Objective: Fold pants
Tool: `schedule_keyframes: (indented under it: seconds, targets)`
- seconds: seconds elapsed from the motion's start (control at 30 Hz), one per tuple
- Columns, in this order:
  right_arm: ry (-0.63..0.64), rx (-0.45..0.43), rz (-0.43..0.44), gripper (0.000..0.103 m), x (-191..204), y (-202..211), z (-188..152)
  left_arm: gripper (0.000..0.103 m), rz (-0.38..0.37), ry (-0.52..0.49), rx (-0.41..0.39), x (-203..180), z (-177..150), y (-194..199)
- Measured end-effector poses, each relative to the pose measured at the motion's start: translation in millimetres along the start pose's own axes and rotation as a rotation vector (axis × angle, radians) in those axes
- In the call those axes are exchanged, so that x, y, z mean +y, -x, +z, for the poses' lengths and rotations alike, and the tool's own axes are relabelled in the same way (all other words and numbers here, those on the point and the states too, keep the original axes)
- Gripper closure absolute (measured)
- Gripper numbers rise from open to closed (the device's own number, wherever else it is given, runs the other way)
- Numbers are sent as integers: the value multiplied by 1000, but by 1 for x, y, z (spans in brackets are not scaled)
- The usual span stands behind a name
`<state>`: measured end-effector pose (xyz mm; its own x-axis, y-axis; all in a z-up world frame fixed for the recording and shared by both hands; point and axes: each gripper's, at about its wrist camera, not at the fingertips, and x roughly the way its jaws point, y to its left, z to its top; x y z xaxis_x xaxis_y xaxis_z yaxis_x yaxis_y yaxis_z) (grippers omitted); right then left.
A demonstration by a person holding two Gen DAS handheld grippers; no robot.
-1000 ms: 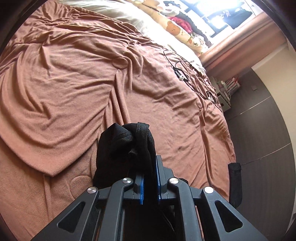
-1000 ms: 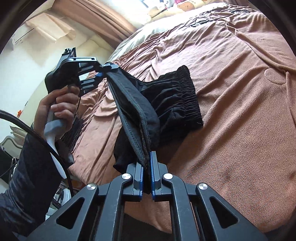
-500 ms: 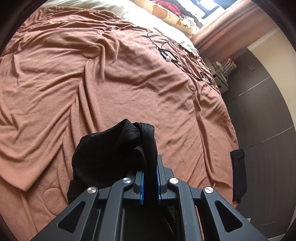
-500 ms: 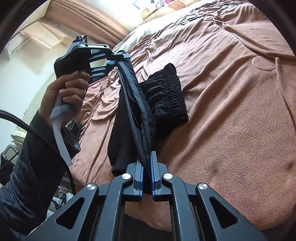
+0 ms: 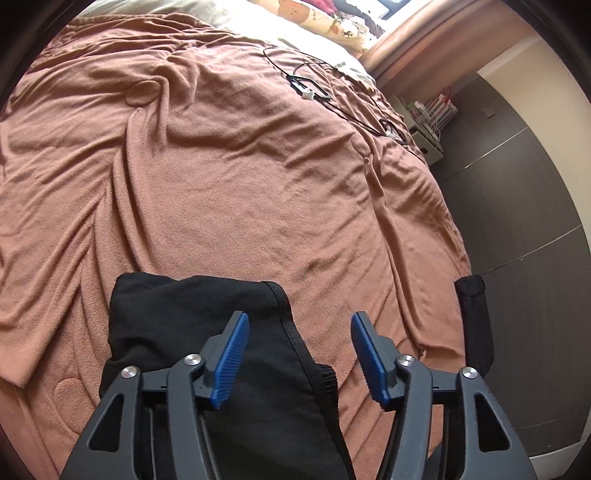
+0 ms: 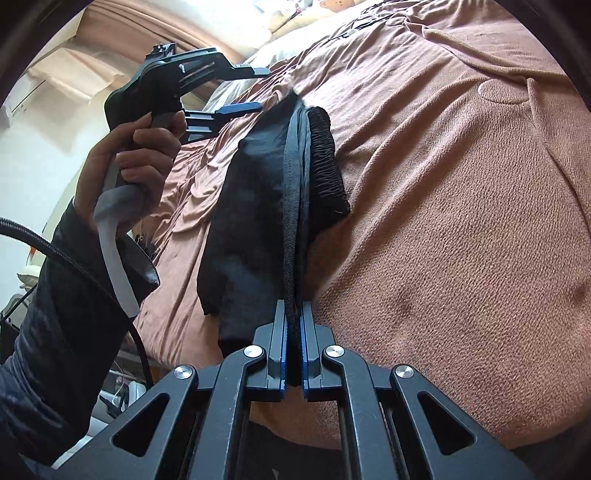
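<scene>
Black pants (image 5: 192, 321) lie bunched on the brown blanket (image 5: 240, 184) near the bed's front edge. My left gripper (image 5: 300, 321) hovers just above them. Its jaws are opening, and its blue pads (image 5: 231, 354) touch no cloth, though the hem lies below the gap. In the right wrist view the pants (image 6: 258, 206) stretch from my right gripper (image 6: 293, 306), which is shut on their hemmed edge, up to the ribbed waistband (image 6: 325, 158) on the bed. A hand (image 6: 140, 147) holds the left gripper (image 6: 255, 88) over the far end.
Black cables (image 5: 314, 88) and a small white plug lie on the blanket near the pillows (image 5: 332, 26). A black cloth (image 5: 474, 325) hangs at the bed's right edge. Dark panelling (image 5: 517, 184) runs along the right. A black hose (image 6: 55, 251) trails by the sleeve.
The left gripper's jaws have spread and let go of the pants, which now rest on the blanket. The right gripper keeps its hold and has sunk a little.
</scene>
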<state>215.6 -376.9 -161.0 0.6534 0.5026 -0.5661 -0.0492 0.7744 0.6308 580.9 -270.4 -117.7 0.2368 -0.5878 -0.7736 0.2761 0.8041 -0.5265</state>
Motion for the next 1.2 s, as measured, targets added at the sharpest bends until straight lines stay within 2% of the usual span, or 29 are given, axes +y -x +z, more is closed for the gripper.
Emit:
schedule_keyframes:
  seconds: [0.47, 0.8, 0.97, 1.03, 1.1, 1.17, 1.2]
  targets:
    - [-11, -5, -23, 101, 2, 3, -5, 40, 52, 92, 21, 74, -73, 44]
    - [8, 20, -71, 101, 11, 4, -8, 40, 14, 153, 41, 100, -124, 56]
    - [11, 42, -106, 98, 15, 6, 1, 49, -30, 178, 56, 103, -143, 51]
    - [13, 40, -122, 94, 17, 10, 7, 51, -47, 186, 62, 103, -150, 49]
    - [6, 27, -121, 75, 16, 16, 14, 51, -55, 193, 61, 103, -155, 47]
    - [4, 4, -127, 61, 15, 22, 20, 51, -67, 203, 62, 105, -159, 46]
    - [4, -7, -129, 58, 15, 24, 24, 51, -71, 209, 63, 105, -161, 45]
